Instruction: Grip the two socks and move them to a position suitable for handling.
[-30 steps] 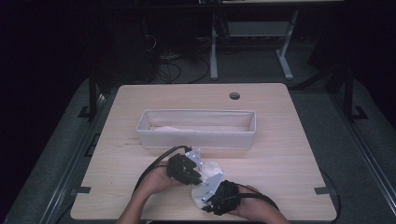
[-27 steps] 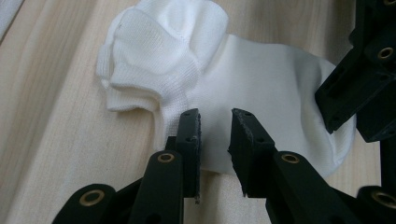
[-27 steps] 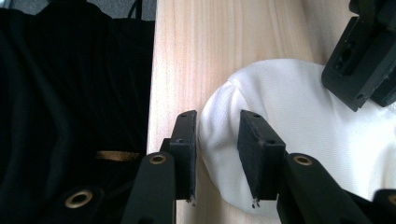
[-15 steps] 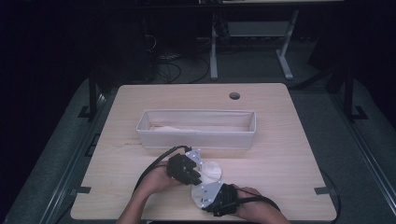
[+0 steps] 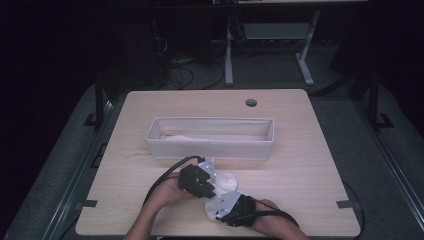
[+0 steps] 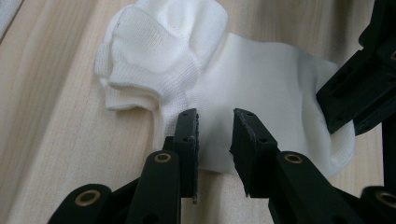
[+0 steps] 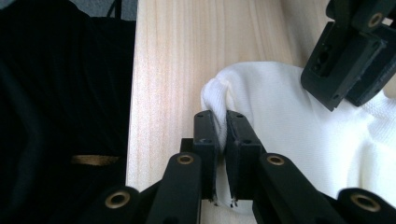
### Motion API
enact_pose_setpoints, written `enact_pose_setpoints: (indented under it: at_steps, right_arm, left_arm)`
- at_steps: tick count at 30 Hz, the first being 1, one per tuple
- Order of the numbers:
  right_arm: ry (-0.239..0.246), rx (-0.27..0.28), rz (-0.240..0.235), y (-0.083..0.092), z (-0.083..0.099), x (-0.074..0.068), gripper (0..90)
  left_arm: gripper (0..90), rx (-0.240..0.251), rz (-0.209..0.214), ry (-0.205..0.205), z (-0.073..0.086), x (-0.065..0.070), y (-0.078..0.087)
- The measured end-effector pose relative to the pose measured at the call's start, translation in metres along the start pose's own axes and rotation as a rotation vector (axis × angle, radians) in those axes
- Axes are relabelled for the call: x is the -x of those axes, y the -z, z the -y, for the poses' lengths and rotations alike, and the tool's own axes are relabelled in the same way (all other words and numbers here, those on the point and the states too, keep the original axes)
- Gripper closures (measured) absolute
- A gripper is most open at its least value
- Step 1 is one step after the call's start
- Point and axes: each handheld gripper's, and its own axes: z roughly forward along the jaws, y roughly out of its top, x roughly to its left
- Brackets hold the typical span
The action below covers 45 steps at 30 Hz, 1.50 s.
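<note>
Working at the near edge of the desk [image 5: 150,107], we have a white sock [image 6: 261,88] lying flat on the wood between our two hands, just in front of the long grey bin [image 5: 210,150] that sits across the middle of the desk. Something pale already lies in the left end of that bin; we cannot tell what it is.

We judge the job to be in its early or middle part: the sock is gripped at one spot but is not yet folded or lifted, and it has not gone into the bin. Getting it tidy and moving it over the bin wall is what seems left.

Our right gripper [image 7: 222,122] has just been closing, and its jaws now pinch a fold of the sock's edge between them, close to the desk's near edge. Our left gripper [image 6: 215,122] hovers over the middle of the sock with its jaws a little apart; the cloth shows in the gap, but the pads do not press on it. In the high view both grippers sit side by side over the sock, left gripper [image 5: 202,177] nearer the bin, right gripper [image 5: 227,202] nearer us.

The sock is a fine-ribbed knit, clean and plain white. One end is bunched into soft rolls and folds; the rest spreads out smooth, with a rounded edge at the far side. It looks limp and light, so we expect it to sag wherever it is not held.
</note>
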Motion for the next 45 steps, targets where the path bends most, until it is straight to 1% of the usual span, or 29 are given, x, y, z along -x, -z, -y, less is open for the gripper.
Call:
enact_pose_setpoints:
  at_steps: [6, 7, 10, 14, 21, 26, 33, 42, 45]
  right_arm:
    - [-0.032, -0.017, -0.032, 0.004, -0.002, 0.006, 83.8]
    - [-0.033, -0.014, -0.032, 0.004, -0.002, 0.006, 83.8]
    - [-0.059, -0.001, -0.051, 0.007, -0.001, 0.009, 83.8]
    - [-0.078, -0.006, -0.061, 0.009, -0.002, 0.009, 83.8]
    - [-0.082, -0.004, -0.074, 0.012, -0.005, 0.010, 83.8]
    - [-0.085, -0.005, -0.083, 0.015, -0.007, 0.011, 83.9]
    - [-0.085, -0.010, -0.094, 0.018, -0.011, 0.012, 83.9]
    - [-0.087, -0.010, -0.107, 0.026, -0.018, 0.012, 83.8]
    - [-0.091, -0.015, -0.101, 0.029, -0.020, 0.012, 83.8]
  left_arm:
    - [70.9, 0.002, -0.001, 0.001, 0.001, 0.000, 0.002]
    - [70.9, 0.002, -0.003, 0.002, 0.001, 0.000, 0.002]
    - [71.0, 0.004, -0.005, 0.003, 0.001, 0.000, 0.002]
    - [71.4, 0.005, -0.007, -0.001, 0.001, 0.000, 0.004]
    - [71.4, 0.016, -0.011, -0.009, 0.000, 0.001, 0.007]
    - [71.5, 0.009, -0.010, -0.014, -0.001, 0.002, 0.007]
    - [71.5, 0.013, -0.009, -0.023, -0.002, 0.002, 0.008]
    - [71.5, 0.023, -0.008, -0.033, -0.005, 0.007, 0.009]
    - [71.6, 0.022, -0.013, -0.041, -0.007, 0.009, 0.010]
